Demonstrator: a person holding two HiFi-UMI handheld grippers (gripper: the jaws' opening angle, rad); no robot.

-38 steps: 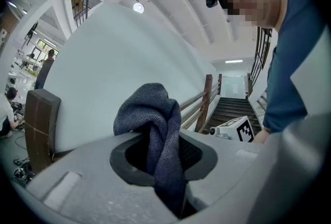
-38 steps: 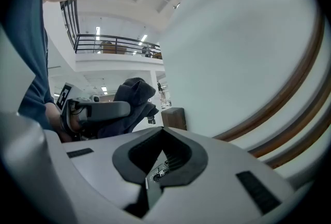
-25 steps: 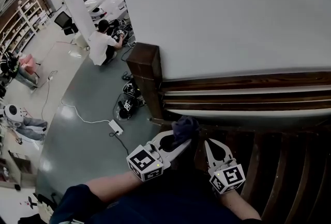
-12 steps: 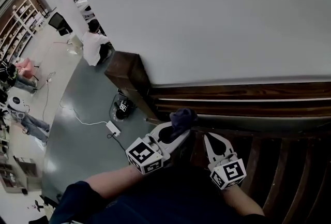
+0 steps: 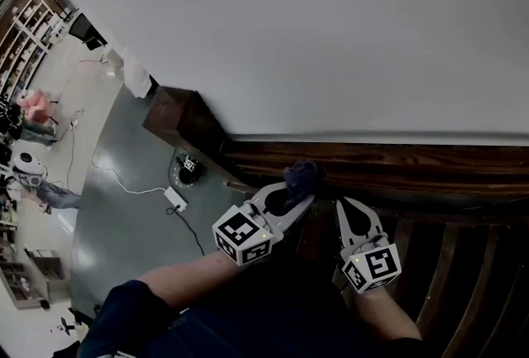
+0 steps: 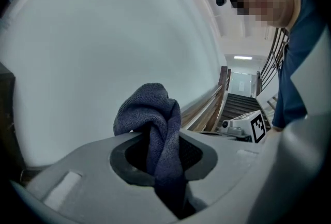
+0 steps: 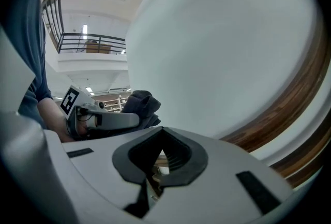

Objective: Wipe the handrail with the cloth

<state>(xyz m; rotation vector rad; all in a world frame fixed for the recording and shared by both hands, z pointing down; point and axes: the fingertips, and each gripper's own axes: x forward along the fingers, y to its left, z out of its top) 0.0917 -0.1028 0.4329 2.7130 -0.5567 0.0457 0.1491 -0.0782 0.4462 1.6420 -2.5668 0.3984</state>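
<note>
Pinching the cloth [image 6: 152, 114], left gripper [image 5: 291, 198] beside handrail [image 5: 413, 158].

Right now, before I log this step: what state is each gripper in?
Left gripper: shut on the cloth.
Right gripper: shut, nothing between its jaws.

Wall [image 5: 331, 34] backs the handrail [image 5: 430, 159]; post [image 5: 178, 121] blocks left.

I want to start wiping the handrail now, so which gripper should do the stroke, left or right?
Left, most likely. The left gripper is shut on the cloth, which sits right at the dark wooden handrail. The right gripper is shut and holds nothing.
</note>
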